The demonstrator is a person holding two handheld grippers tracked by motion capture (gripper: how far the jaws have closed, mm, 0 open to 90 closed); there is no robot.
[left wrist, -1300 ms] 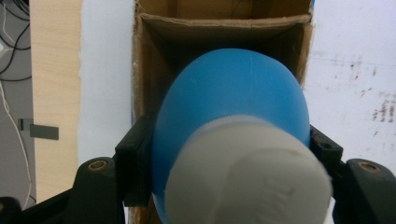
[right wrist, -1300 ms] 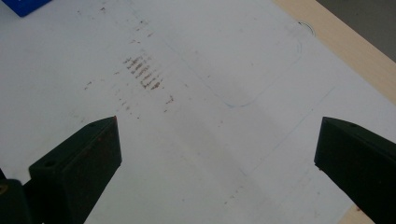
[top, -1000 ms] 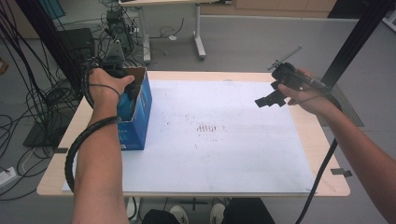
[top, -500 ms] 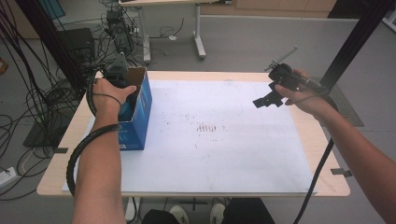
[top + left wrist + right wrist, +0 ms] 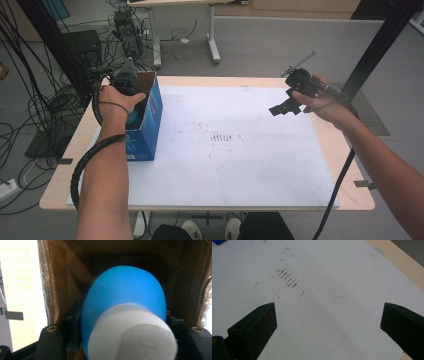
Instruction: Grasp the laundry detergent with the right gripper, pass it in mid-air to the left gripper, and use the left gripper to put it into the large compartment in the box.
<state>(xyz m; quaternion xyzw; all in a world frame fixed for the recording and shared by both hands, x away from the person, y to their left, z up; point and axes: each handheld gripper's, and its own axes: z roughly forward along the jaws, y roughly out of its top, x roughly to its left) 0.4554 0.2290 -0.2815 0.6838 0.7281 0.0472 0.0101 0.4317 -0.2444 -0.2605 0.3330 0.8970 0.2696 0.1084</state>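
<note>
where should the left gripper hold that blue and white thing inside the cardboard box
Across the wide blue body, just behind the white cap, coming in through the box's open top as the left gripper does now. The body bulges rounder than the cap, so a jaw on each flank seats well, and the cardboard walls block any side approach.

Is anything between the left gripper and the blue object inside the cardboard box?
Nothing visible. The left gripper reaches into the box, and the blue and white object already sits between its fingers.
</note>
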